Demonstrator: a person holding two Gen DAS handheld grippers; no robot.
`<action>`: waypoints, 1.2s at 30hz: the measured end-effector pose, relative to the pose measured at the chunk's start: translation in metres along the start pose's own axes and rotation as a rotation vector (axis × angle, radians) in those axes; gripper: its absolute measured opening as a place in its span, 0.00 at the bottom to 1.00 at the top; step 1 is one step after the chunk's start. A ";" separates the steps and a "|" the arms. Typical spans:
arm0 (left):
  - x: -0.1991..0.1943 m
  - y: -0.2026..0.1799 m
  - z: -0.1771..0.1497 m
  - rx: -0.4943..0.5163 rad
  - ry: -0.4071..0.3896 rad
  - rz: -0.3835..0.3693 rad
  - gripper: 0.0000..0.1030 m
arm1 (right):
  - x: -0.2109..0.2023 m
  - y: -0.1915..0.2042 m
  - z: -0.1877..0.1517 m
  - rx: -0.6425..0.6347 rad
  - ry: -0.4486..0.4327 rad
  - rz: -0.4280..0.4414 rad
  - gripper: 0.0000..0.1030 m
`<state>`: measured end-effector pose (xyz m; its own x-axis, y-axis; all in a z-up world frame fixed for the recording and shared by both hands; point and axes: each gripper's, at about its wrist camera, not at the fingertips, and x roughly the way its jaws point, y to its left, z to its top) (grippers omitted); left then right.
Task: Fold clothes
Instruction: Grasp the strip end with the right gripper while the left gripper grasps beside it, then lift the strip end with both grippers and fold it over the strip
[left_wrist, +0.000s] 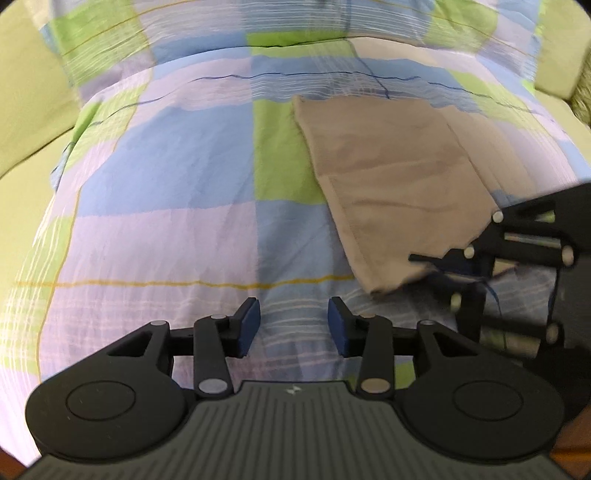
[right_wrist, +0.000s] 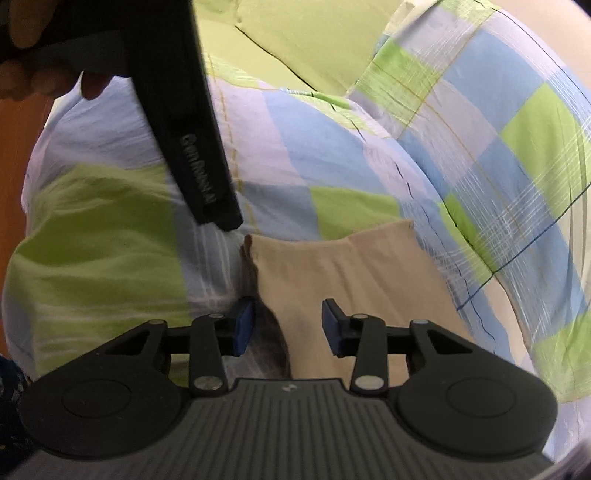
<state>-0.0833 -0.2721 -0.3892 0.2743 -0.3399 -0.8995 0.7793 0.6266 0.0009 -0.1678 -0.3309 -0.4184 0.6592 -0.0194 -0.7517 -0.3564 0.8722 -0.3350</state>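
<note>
Right gripper (right_wrist: 288, 325) spread wide, blue pads (right_wrist: 243, 325) empty, straddling the near left edge of the beige garment (right_wrist: 351, 273), one pad just off the cloth and one over it. Left gripper (left_wrist: 294, 325) likewise spread, holding nothing, hovering over bare bedcover (left_wrist: 166, 184) just left of the garment's near corner. Beige garment (left_wrist: 388, 177) lying flat on the bed, already doubled into a long panel, layered edges visible along the right side, near corner slightly lifted and curled. Thin woven cloth by the look: probably light, limp, no stiffness, likely to sag and slide if pinched at one point only. Best hold judged to be the near corners or the folded edge, all layers caught together. Faint creases, stitched hem line. Bedcover beneath soft, crinkled, checked in blue, lilac and green, bulging over padding; plain green cushion (right_wrist: 295, 40) beyond.
</note>
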 end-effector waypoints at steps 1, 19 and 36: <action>-0.001 -0.001 0.001 0.047 -0.013 -0.007 0.46 | 0.000 -0.002 0.000 0.009 -0.001 0.000 0.02; 0.035 -0.053 0.005 0.949 -0.242 -0.035 0.48 | -0.017 -0.030 0.000 0.127 -0.036 0.043 0.02; 0.040 -0.041 -0.005 0.969 -0.266 -0.143 0.21 | -0.068 -0.065 -0.088 -0.135 -0.009 0.026 0.32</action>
<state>-0.1074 -0.3078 -0.4274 0.1668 -0.5865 -0.7926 0.9037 -0.2305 0.3608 -0.2477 -0.4297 -0.3956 0.6541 0.0075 -0.7563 -0.4588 0.7989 -0.3888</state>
